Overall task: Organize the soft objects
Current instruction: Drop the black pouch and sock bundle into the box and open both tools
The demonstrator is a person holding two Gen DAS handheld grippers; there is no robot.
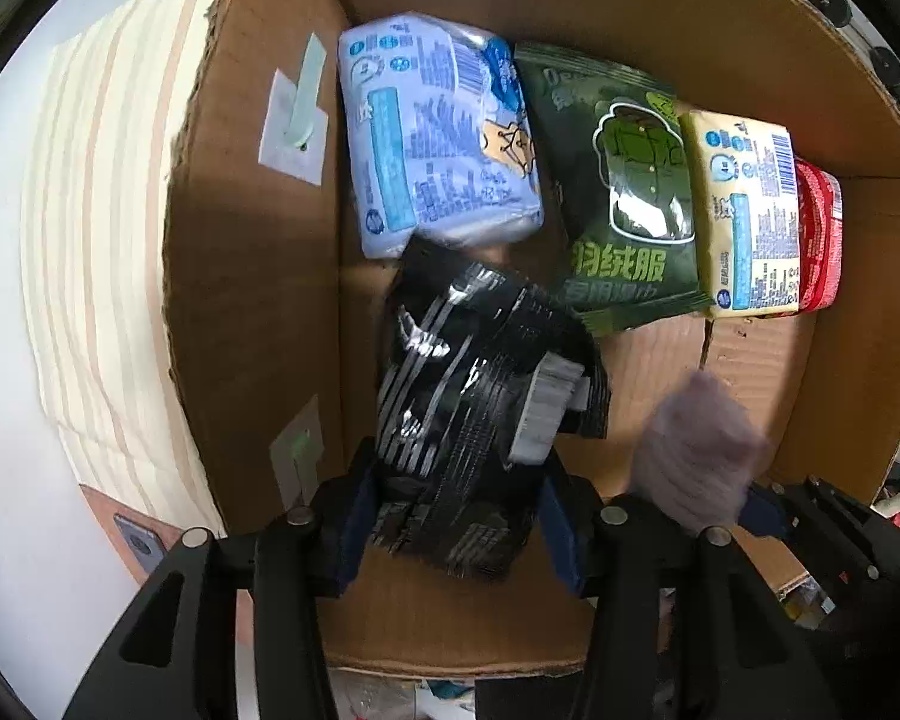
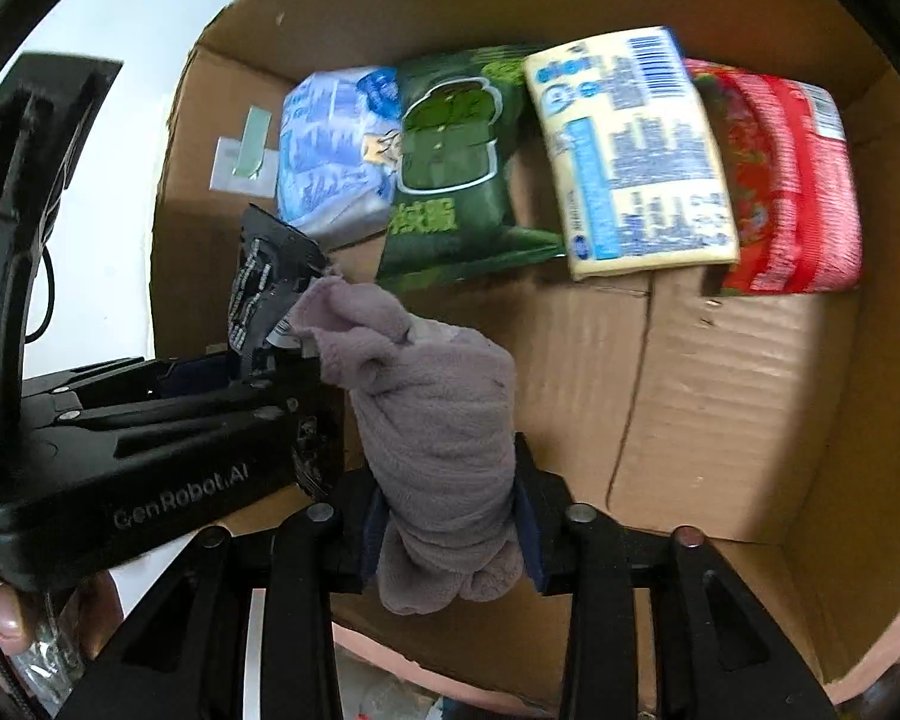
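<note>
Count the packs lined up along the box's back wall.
4: blue pack leftmost, green pack next, yellow pack, then red pack rightmost. More may hide behind them.

Black silver-striped pouch (image 1: 462,396), mauve cloth (image 2: 432,420), brown box (image 2: 720,396) (blue, green, yellow, red packs inside)

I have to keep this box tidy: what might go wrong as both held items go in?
1. The left gripper grips only the black packet's lower end, so it may flop over.
2. The grey cloth in the right gripper touches that packet; they may snag.
</note>
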